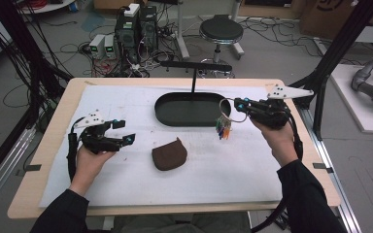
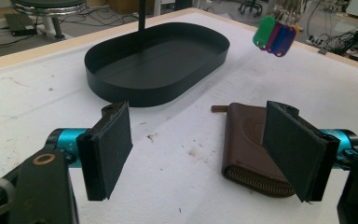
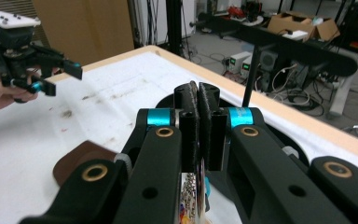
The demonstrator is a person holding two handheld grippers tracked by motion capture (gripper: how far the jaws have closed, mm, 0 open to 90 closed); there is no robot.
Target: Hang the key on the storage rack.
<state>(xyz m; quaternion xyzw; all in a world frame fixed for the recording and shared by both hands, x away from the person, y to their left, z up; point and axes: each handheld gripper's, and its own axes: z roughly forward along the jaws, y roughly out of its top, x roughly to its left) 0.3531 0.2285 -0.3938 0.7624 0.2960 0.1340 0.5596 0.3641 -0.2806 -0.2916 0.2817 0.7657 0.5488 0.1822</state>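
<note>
The key ring (image 1: 233, 110) with coloured tags (image 1: 222, 129) is seen, right of centre in the high view, clamped in the right gripper (image 1: 240, 105); in the right gripper view it is largely hidden beneath closed jaws. The left gripper (image 2: 200, 154) is held apart, empty, before the brown pouch (image 2: 247, 149).

The right tool (image 3: 198, 100) hides most of the key bunch (image 3: 192, 193); the wallet (image 3: 81, 161) is half covered.

High view: overhead, facing forward and down across the table (image 1: 126, 184). Left gripper view: low, close, facing 1 o'clock. Right gripper view: close, facing 10 o'clock. All share the black tray (image 1: 193, 109) (image 2: 154, 60) and brown pouch (image 1: 169, 154) (image 2: 247, 135) (image 3: 77, 161).
</note>
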